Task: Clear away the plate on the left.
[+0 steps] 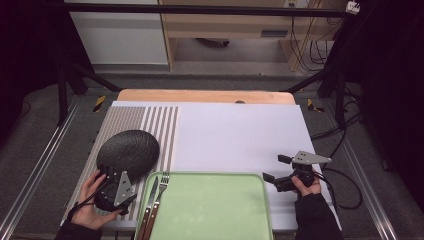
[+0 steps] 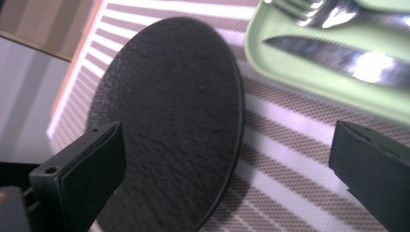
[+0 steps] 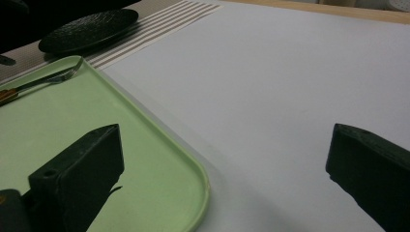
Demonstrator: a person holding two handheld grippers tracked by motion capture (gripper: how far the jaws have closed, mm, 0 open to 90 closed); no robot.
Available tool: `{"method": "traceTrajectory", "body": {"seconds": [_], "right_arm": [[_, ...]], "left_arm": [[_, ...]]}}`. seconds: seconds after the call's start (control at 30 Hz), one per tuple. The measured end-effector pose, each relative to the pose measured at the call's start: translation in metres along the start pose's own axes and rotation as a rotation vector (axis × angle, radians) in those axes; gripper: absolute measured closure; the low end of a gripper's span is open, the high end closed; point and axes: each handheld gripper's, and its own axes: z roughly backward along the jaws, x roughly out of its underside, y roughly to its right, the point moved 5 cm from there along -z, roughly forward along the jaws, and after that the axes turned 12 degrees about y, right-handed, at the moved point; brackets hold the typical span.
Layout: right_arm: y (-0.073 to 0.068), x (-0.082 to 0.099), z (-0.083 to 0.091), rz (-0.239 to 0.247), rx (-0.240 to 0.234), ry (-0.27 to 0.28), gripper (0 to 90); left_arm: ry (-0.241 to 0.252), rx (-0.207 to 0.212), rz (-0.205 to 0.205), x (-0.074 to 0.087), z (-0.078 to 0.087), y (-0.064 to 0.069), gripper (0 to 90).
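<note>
A black round plate (image 1: 128, 150) lies on a striped placemat (image 1: 161, 125) at the left. My left gripper (image 1: 111, 176) sits at the plate's near edge, open, with the plate (image 2: 169, 121) between and ahead of its jaws; I cannot tell whether they touch it. A pale green tray (image 1: 215, 210) lies at the front centre, with a knife (image 1: 150, 200) and a fork (image 1: 161, 192) along its left side. My right gripper (image 1: 276, 168) hovers open just right of the tray's far right corner (image 3: 200, 179), with nothing between its jaws.
A white sheet (image 1: 240, 135) covers most of the wooden table (image 1: 200, 95). The tray rim (image 2: 309, 82), knife (image 2: 338, 55) and fork (image 2: 314, 9) lie close to the right of the left gripper. Black frame legs and cables stand beyond the table.
</note>
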Motion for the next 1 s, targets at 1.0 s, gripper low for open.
{"method": "traceTrajectory", "body": {"seconds": [1.0], "right_arm": [[0.001, 0.0, 0.0, 0.0, 0.001, -0.002, 0.3]], "left_arm": [[-0.144, -0.13, -0.185, 0.029, -0.014, -0.012, 9.1]]}}
